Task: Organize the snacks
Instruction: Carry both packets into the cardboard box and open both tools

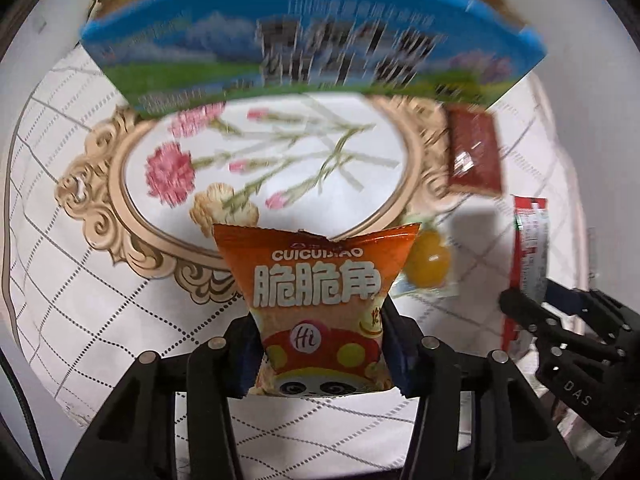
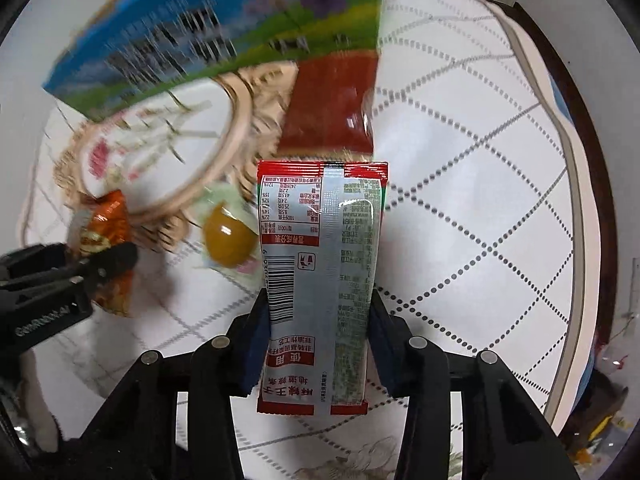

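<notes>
Bare tablecloth (image 2: 460, 184) rightward; blue box (image 1: 312, 40) and egg packet (image 1: 426, 258) ahead.

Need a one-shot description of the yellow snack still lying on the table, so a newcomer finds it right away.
Start at the big blue box at the far side of the white quilted tablecloth, then come down past the oval flower print's ornate gold border. Just off its near edge lies the yellow snack: a round amber lump in clear wrap, unlike the flat dark red packet beside the box.

Box (image 1: 312, 40) stands behind packet (image 1: 474, 152) and jelly cup (image 1: 426, 258).
</notes>
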Demonstrator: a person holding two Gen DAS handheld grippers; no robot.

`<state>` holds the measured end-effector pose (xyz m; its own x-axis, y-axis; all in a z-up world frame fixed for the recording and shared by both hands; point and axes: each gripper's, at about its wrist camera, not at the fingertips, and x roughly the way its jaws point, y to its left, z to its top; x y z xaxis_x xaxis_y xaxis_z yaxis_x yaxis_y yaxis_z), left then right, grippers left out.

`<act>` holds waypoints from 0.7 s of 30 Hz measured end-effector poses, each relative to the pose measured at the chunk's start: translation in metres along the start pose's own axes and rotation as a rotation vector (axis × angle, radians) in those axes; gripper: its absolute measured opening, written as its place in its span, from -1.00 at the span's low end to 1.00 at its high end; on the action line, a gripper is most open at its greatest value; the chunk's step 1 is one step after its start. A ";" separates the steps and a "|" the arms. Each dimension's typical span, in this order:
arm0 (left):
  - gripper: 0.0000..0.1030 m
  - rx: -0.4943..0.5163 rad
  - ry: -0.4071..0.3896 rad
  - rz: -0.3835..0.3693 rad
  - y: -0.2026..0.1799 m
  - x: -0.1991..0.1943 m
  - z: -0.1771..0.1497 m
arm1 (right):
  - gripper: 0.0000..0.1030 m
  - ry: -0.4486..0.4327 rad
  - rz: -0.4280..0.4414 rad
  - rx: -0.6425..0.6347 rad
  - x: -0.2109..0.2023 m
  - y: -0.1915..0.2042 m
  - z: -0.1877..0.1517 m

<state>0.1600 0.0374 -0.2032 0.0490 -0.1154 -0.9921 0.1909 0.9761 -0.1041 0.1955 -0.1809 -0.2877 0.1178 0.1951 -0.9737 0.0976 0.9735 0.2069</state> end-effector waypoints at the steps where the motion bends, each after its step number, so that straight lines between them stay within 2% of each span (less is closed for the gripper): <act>1: -0.07 -0.005 -0.014 -0.027 0.001 -0.014 0.004 | -0.08 -0.016 0.018 0.004 -0.010 0.000 0.004; 5: -0.07 -0.012 -0.094 -0.113 0.000 -0.073 0.026 | -0.08 -0.095 0.097 0.010 -0.058 -0.001 0.037; 7: -0.07 -0.005 -0.149 -0.123 0.004 -0.102 0.035 | -0.08 -0.148 0.126 0.005 -0.083 0.010 0.052; 9: -0.07 0.003 -0.198 -0.117 0.000 -0.120 0.050 | -0.08 -0.197 0.143 -0.005 -0.107 0.014 0.066; 13: -0.07 0.008 -0.271 -0.056 0.011 -0.149 0.083 | -0.08 -0.305 0.106 -0.055 -0.145 0.030 0.131; 17: -0.07 -0.016 -0.274 0.024 0.031 -0.141 0.126 | -0.08 -0.342 0.026 -0.099 -0.149 0.043 0.188; 20: -0.07 -0.035 -0.233 0.116 0.047 -0.118 0.153 | -0.08 -0.326 -0.045 -0.129 -0.135 0.051 0.222; 21: -0.07 -0.037 -0.216 0.140 0.050 -0.099 0.161 | -0.08 -0.315 -0.065 -0.135 -0.131 0.052 0.227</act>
<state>0.3228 0.0682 -0.0986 0.2817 -0.0118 -0.9594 0.1315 0.9910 0.0265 0.4098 -0.1828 -0.1272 0.4172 0.1062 -0.9026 -0.0142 0.9938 0.1104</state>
